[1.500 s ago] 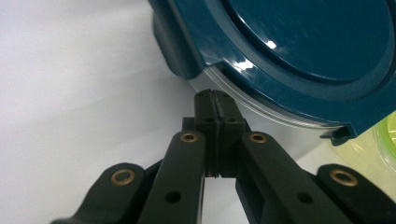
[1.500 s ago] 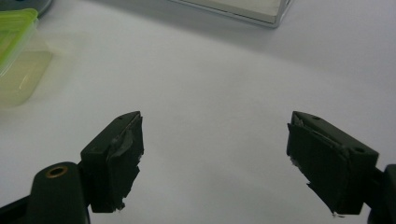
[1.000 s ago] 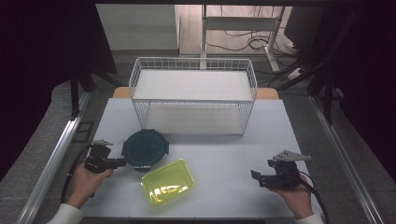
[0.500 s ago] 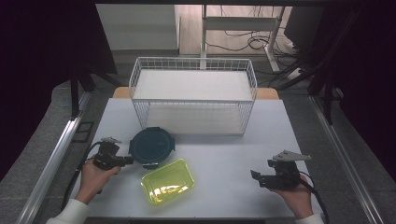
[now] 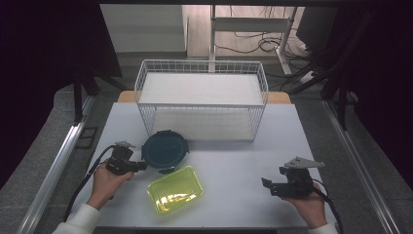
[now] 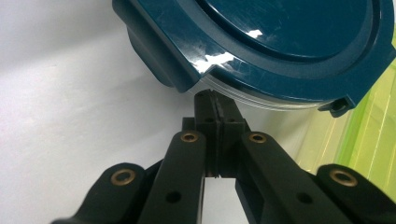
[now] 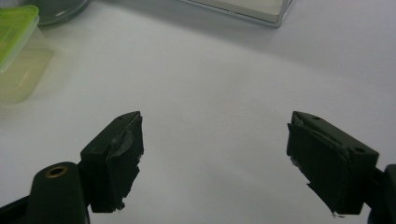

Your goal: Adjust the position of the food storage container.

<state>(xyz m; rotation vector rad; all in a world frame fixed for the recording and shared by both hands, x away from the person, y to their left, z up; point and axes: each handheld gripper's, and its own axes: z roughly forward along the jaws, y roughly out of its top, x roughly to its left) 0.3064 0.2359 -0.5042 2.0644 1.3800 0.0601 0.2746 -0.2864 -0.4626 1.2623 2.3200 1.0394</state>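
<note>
A round container with a dark teal lid (image 5: 165, 150) stands on the white table, just in front of the wire basket (image 5: 202, 97). My left gripper (image 5: 142, 166) is shut with nothing between its jaws. Its tips press against the container's left side. In the left gripper view the closed tips (image 6: 212, 100) sit right under the rim of the teal lid (image 6: 289, 42). A yellow-green rectangular container (image 5: 175, 190) lies just in front of the round one. My right gripper (image 5: 267, 185) hangs open over bare table at the front right, its jaws (image 7: 215, 158) wide apart and empty.
The white wire basket takes up the back of the table (image 5: 234, 161). In the right gripper view the yellow-green container (image 7: 18, 51) is at the far left and the basket's corner (image 7: 243, 9) at the top. A metal rail (image 5: 53, 170) runs along the table's left side.
My left gripper has moved to the right, and the round teal container has slid right and slightly away with it. The right gripper has stayed in place.
</note>
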